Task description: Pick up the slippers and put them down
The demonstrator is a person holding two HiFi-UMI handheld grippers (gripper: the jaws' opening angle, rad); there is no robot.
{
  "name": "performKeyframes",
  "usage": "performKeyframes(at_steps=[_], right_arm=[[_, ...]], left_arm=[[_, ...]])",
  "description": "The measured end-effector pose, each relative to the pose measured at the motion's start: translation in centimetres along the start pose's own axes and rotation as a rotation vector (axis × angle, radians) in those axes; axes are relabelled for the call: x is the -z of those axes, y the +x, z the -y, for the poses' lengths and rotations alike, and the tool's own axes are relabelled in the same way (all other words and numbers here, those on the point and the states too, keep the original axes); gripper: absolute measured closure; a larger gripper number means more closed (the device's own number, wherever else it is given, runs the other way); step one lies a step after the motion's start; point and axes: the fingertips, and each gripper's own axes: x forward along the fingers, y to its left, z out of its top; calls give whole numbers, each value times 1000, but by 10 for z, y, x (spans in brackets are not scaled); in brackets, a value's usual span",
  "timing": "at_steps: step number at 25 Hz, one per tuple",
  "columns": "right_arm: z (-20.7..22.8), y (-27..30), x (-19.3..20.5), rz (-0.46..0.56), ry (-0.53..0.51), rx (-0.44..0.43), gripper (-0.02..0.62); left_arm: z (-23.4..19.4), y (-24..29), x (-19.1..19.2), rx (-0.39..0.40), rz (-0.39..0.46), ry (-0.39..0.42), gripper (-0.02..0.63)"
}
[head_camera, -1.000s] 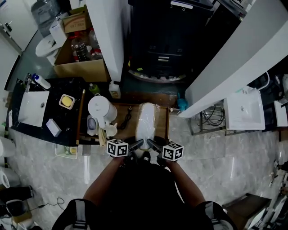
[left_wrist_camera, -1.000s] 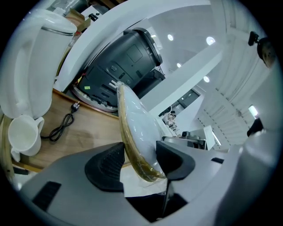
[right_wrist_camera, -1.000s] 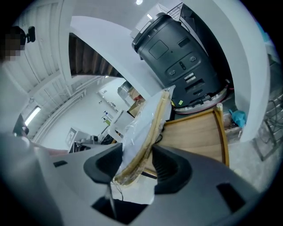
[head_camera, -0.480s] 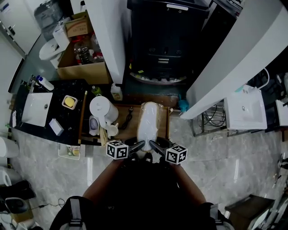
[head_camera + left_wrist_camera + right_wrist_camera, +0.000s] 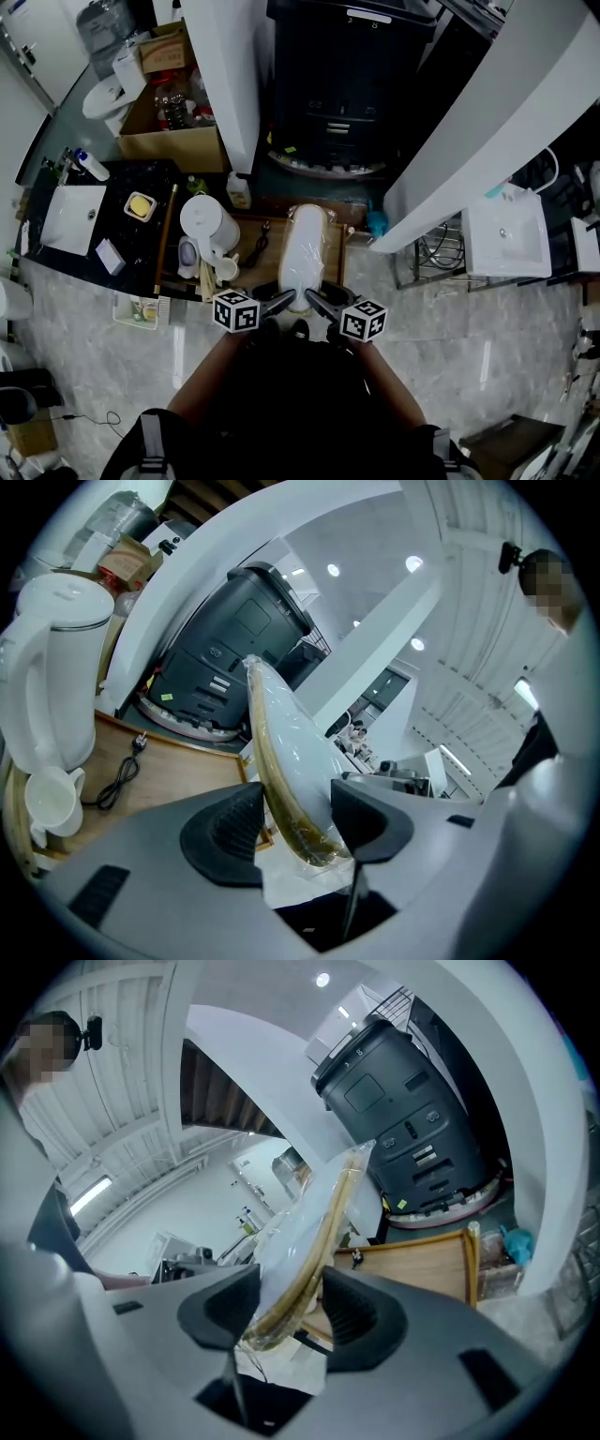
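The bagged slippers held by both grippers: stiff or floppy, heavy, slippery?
Probably fairly stiff: the slippers jut forward from their gripped end without sagging. Likely light: the left gripper and right gripper carry them by one end alone. The glossy wrap may slip.

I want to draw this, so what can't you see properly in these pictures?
- Slippers: in every view, shiny plastic wrap hides their pattern and how many there are.
- Their near end: in the head view, the left claw and right claw cover it.
- Tray: in the head view, the slippers hide its middle.
- Cardboard box: in the head view, its contents are too small to tell.
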Motion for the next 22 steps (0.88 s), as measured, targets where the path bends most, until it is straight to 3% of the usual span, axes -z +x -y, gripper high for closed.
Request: performKeyframes(at_steps=[22], right_arm=[[4,-5,7,-7,2,-8,387]], left_arm=[[1,4,9,-26,15,-24,380]])
